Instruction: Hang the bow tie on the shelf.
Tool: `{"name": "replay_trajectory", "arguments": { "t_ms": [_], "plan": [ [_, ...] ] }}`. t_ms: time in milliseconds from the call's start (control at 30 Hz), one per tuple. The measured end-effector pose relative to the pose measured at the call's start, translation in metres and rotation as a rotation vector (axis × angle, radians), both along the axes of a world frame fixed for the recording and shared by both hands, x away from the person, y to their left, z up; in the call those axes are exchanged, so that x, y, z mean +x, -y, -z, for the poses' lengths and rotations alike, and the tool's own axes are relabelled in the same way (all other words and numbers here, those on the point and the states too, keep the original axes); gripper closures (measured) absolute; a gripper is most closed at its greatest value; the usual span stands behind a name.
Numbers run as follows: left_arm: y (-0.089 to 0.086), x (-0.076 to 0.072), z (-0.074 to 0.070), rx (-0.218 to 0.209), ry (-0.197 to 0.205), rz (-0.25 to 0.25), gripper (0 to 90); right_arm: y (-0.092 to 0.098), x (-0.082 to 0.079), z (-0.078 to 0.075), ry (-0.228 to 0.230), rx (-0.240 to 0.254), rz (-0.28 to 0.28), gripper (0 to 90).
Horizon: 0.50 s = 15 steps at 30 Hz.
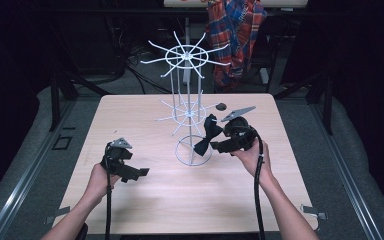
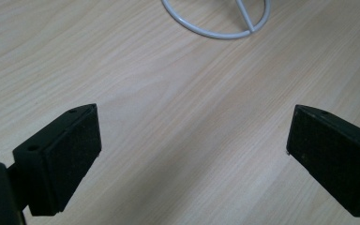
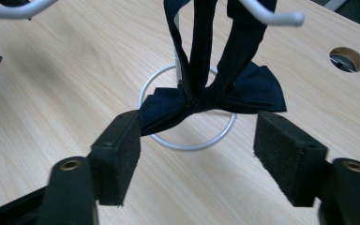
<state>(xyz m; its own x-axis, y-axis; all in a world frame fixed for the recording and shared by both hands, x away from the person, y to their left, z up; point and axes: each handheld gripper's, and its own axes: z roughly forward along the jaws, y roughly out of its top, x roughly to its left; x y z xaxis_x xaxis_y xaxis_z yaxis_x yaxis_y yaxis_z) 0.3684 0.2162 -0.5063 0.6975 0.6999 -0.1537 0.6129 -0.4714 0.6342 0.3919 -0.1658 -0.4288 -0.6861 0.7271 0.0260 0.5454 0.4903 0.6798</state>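
My right gripper (image 3: pixel 197 140) sits at the bottom of its own view with its jaws standing apart, nothing pressed between the pads. The dark bow tie (image 3: pixel 215 93) hangs just beyond them at the centre of that frame: its strap runs up over a white arm of the wire rack (image 3: pixel 272 16) at the top edge, and one wing tip touches or nearly touches my left-hand jaw, though I cannot tell which. Behind the bow lies the rack's ring base, resting on the wooden table (image 3: pixel 51 84).

In the high view I see the right gripper (image 1: pixel 219 142) right of centre, level with the bow tie (image 1: pixel 207 132), which hangs beside the pole of the wire rack (image 1: pixel 187 55) in the middle of the table (image 1: pixel 145 115).

My left gripper (image 1: pixel 142 172) is held at lower left of the high view, well apart from the rack. In its own view the left gripper (image 2: pixel 192 136) has its jaws wide apart over bare table (image 2: pixel 122 56), with the rack's ring base (image 2: pixel 215 28) at the top edge.
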Motion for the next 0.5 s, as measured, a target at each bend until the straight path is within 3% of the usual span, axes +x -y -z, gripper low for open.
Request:
{"name": "replay_trajectory", "arguments": {
  "t_ms": [267, 500],
  "plan": [
    [-0.001, 0.0, -0.001, -0.002, 0.009, -0.002, 3.3, 0.011, -0.006, 0.0, -0.011, -0.019, 0.011, 17.6],
    [-0.002, -0.001, -0.003, -0.009, 0.024, -0.013, 3.4, 0.022, -0.009, 0.005, -0.021, -0.033, 0.032, 14.0]
  ]
}}
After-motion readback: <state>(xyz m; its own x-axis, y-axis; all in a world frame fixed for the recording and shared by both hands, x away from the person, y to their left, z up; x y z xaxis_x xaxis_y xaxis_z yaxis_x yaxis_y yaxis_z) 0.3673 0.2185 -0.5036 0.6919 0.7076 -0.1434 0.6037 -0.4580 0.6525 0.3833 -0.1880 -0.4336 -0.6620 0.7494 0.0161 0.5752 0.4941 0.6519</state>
